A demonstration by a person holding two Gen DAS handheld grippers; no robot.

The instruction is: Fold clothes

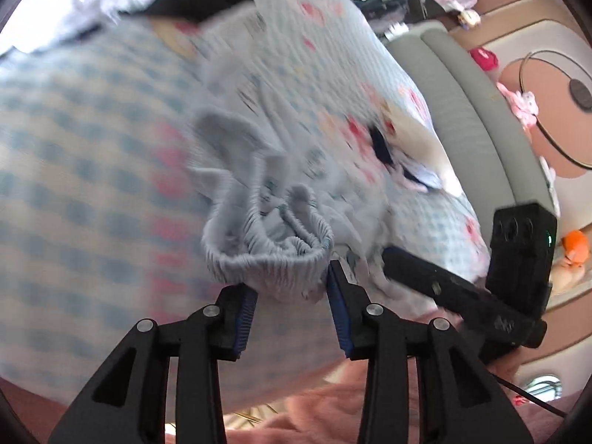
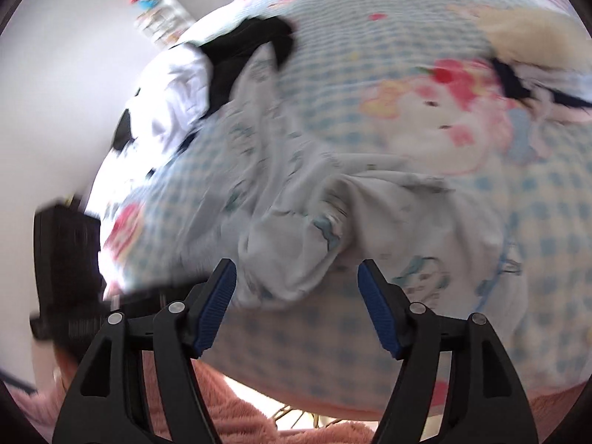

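Because the pale blue pants [image 1: 266, 199] lie bunched on the checked bed cover [image 1: 85, 170], the left claw [image 1: 292, 288] sits partly open around the stretchy waistband at its 12 o'clock, while the right claw [image 2: 296, 277] gapes wide, holding nothing, over crumpled cloth.

Your left gripper [image 1: 292, 288] and right gripper [image 2: 297, 288] match: black angular arms, silver round screws, ribbed blue pads [image 1: 246, 320]. You wear fuzzy pink sleeves [image 2: 236, 407].
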